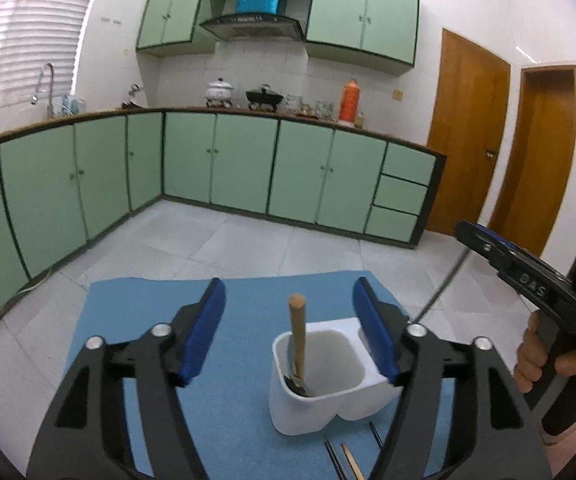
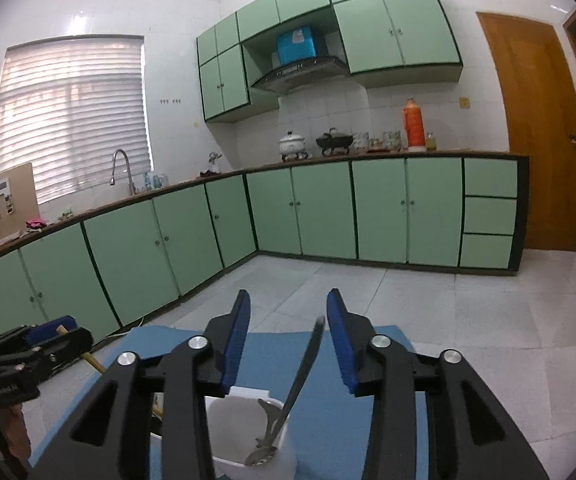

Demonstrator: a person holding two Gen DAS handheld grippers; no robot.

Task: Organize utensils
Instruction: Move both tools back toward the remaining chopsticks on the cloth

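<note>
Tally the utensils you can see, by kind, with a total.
Wooden-handled utensil in the white holder: 1
Metal spoon in the holder: 1
Chopsticks on the blue mat, partly hidden: at least 3
Total: at least 5

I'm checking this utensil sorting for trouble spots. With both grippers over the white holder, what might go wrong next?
The metal spoon leans between the open right gripper pads, so pulling away may catch its handle. The white holder sits close under the left gripper, whose pad overlaps its rim, so a bump might tip it along with the wooden-handled utensil. The chopsticks still lie near the mat's front edge.
</note>
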